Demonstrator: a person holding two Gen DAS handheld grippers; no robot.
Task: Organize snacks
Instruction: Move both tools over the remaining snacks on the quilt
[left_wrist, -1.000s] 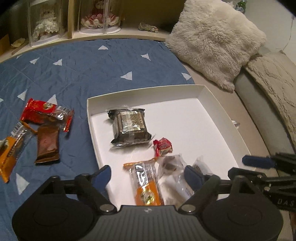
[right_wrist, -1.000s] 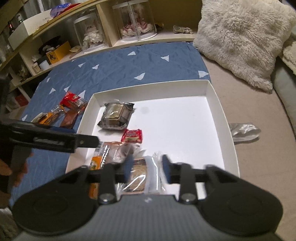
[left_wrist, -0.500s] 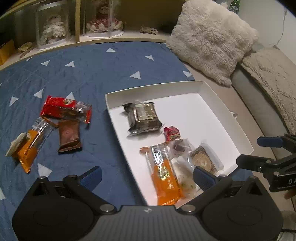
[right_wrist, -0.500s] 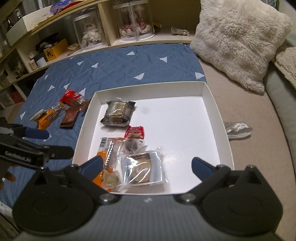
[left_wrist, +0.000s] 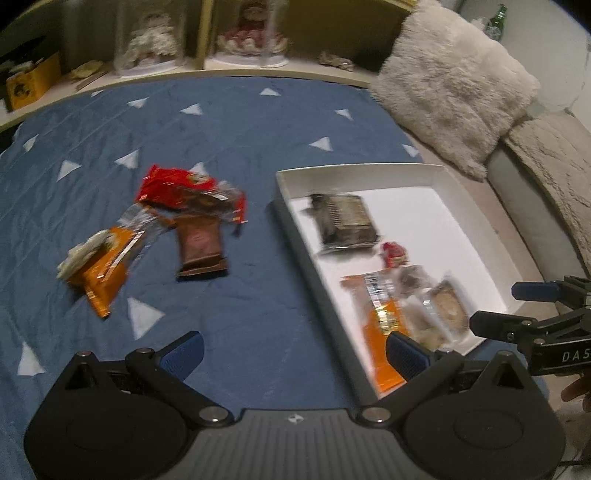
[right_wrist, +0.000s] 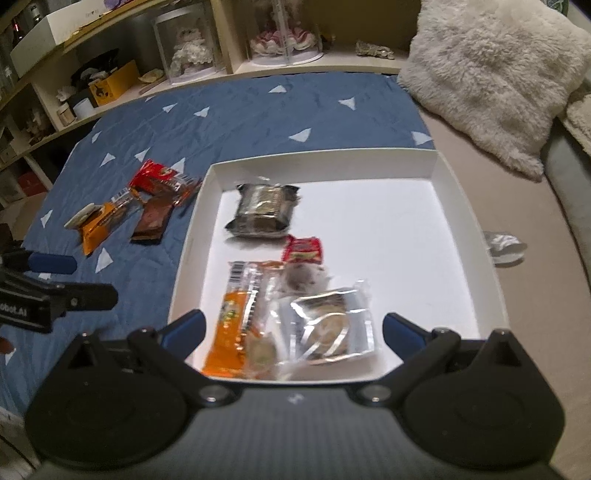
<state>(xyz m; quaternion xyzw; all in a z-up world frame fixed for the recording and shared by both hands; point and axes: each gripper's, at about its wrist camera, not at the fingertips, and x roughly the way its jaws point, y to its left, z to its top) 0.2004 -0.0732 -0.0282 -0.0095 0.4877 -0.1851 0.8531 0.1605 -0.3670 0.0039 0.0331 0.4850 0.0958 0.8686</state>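
Both grippers' fingers (left_wrist: 406, 353) spread wide and empty, the light, crinkly brown wrapper (left_wrist: 201, 245) should pinch best across its flat middle.

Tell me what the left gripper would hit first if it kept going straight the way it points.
Probably the bare blue quilt: the open left gripper has nothing between its fingers. The brown snack packet lies further ahead and left, though depth is hard to judge.

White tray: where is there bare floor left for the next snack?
The shallow white cardboard tray is bare over its right half and far right corner, between the dark foil-wrapped cake and the right wall. The near left is crowded: orange wrapper, clear-wrapped pastry, small red packet.
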